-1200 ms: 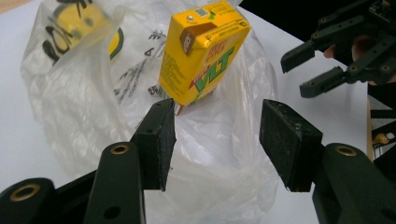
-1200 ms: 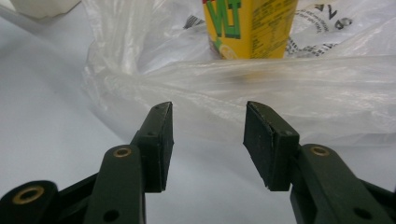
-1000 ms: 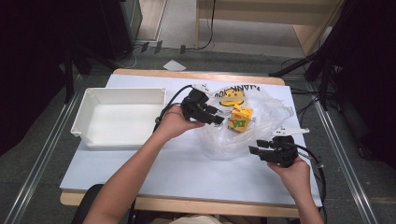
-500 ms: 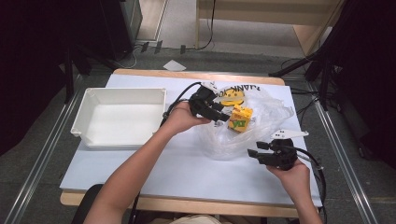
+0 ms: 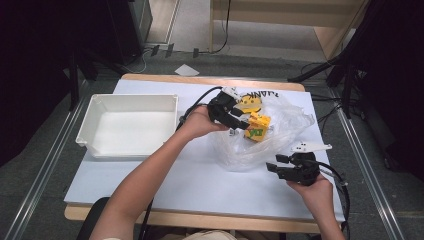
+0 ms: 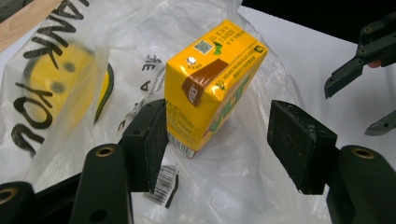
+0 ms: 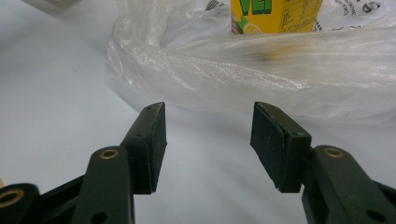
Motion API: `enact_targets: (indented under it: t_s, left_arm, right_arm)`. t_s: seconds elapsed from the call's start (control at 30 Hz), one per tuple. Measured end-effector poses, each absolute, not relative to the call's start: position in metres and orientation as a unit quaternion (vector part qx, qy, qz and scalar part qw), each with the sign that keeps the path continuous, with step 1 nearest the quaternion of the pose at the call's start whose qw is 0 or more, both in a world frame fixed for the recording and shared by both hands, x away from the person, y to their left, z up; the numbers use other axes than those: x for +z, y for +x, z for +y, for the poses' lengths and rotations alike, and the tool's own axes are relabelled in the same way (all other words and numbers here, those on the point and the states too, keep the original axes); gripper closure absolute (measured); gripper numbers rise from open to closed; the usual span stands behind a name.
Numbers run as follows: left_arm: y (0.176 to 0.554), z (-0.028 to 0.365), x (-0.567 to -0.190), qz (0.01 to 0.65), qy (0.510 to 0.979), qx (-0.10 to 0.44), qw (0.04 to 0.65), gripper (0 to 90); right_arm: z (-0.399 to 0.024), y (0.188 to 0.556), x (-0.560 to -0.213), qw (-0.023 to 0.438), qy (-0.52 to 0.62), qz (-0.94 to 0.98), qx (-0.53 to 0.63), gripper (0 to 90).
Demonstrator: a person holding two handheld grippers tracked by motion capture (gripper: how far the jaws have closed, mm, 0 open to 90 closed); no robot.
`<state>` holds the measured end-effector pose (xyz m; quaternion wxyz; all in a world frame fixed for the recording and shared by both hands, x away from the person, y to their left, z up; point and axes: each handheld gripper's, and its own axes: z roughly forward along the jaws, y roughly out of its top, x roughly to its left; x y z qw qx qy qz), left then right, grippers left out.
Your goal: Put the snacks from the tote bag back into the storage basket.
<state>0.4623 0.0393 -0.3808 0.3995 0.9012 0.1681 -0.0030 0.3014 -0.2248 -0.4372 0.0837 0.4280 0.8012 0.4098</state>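
A yellow drink carton [image 5: 258,126] [image 6: 212,84] [image 7: 275,15] lies on a clear plastic bag [image 5: 265,135] [image 6: 70,70] [image 7: 261,65] printed with a smiley face and black letters. My left gripper [image 5: 241,125] [image 6: 217,142] is open around the carton's near end, one pad touching its side, the other standing apart. My right gripper [image 5: 273,164] [image 7: 208,140] hangs open just above the white table [image 5: 200,175], a short way from the bag's near edge, with nothing between its pads.
An empty white tray [image 5: 127,125] sits at the table's left. Cables trail from both grippers. The table's front edge runs just under the person's forearms. The right gripper's jaw tips appear at the upper right of the left gripper view.
The left gripper has moved right over the bag, bringing its open jaws to the carton. The right gripper has shifted slightly left toward the bag's edge.
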Motion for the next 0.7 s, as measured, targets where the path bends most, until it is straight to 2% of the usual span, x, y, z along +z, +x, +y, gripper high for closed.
enact_targets:
  t_s: [0.2,0.57,0.7]
  left_arm:
    - [0.471,0.035,-0.387,0.168,0.895,-0.019,0.412,36.6]
    - [0.482,0.020,-0.397,0.159,0.902,-0.036,0.400,34.1]
    - [0.484,0.016,-0.402,0.153,0.903,-0.030,0.399,34.1]
  right_arm:
    - [-0.224,0.300,-0.438,0.083,0.429,0.801,0.408,46.3]
    - [-0.227,0.299,-0.440,0.080,0.433,0.798,0.411,46.3]
    - [-0.227,0.299,-0.441,0.081,0.435,0.798,0.409,46.3]
